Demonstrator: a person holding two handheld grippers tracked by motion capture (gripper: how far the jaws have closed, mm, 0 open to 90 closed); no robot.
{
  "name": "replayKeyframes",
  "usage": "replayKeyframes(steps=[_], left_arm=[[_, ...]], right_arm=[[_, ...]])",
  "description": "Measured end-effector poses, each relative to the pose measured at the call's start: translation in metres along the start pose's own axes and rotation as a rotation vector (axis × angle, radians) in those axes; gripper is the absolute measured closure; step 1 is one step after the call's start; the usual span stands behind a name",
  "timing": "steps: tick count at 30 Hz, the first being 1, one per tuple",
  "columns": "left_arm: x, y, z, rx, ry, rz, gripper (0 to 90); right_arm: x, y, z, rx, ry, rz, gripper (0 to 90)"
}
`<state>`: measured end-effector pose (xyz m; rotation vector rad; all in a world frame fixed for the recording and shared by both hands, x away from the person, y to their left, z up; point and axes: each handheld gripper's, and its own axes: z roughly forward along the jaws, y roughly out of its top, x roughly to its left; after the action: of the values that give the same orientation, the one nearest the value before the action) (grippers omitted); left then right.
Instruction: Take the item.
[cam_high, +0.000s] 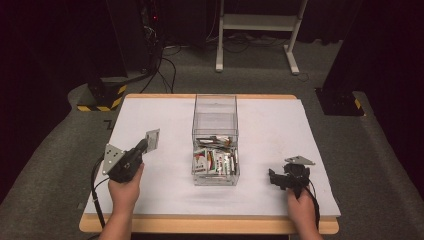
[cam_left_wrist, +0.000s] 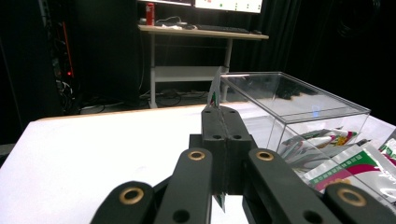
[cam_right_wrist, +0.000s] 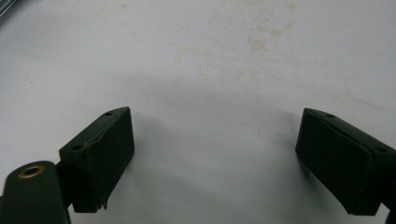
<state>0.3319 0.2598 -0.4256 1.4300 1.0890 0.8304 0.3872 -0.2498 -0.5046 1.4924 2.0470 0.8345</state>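
A dark room is seen, with grey carpet (cam_high: 60, 165), black curtains (cam_high: 50, 40) and a white-framed table (cam_high: 260, 22) behind the desk (cam_high: 280, 120).

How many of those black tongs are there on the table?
2. The left tongs, in the person's left hand, pinch a sachet left of the clear box. The right tongs rest open, right of it.

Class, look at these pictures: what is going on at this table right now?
A person holds a tool in each hand at a white table. The left tool is shut on a small packet, held up to the left of a clear box. More packets lie in the near end of that box. The right tool is open, its jaws wide apart over bare table.
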Motion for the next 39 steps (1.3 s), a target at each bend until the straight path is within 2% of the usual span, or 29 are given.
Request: replayKeyframes(steps=[7, 13, 18, 22, 30, 35, 39], left_arm=[[0.006, -0.004, 0.003, 0.019, 0.016, 0.000, 90.0], [0.011, -0.009, 0.011, 0.056, 0.031, 0.008, 90.0], [0.015, -0.013, 0.017, 0.071, 0.038, -0.010, 90.0], [0.018, -0.015, 0.022, 0.087, 0.041, -0.009, 90.0], [0.030, -0.021, 0.035, 0.140, 0.068, -0.018, 90.0], [0.033, -0.023, 0.039, 0.163, 0.078, -0.024, 90.0], [0.037, -0.026, 0.042, 0.191, 0.093, -0.010, 90.0]], right_arm=[[0.000, 0.000, 0.000, 0.000, -0.001, -0.001, 11.3], [0.000, 0.000, 0.000, 0.000, -0.001, 0.000, 11.3], [0.000, 0.000, 0.000, 0.000, 0.000, -0.001, 11.3], [0.000, 0.000, 0.000, 0.000, -0.001, -0.001, 11.3], [0.000, 0.000, 0.000, 0.000, 0.000, -0.001, 11.3], [0.000, 0.000, 0.000, 0.000, -0.001, 0.000, 11.3], [0.000, 0.000, 0.000, 0.000, -0.001, -0.001, 11.3]])
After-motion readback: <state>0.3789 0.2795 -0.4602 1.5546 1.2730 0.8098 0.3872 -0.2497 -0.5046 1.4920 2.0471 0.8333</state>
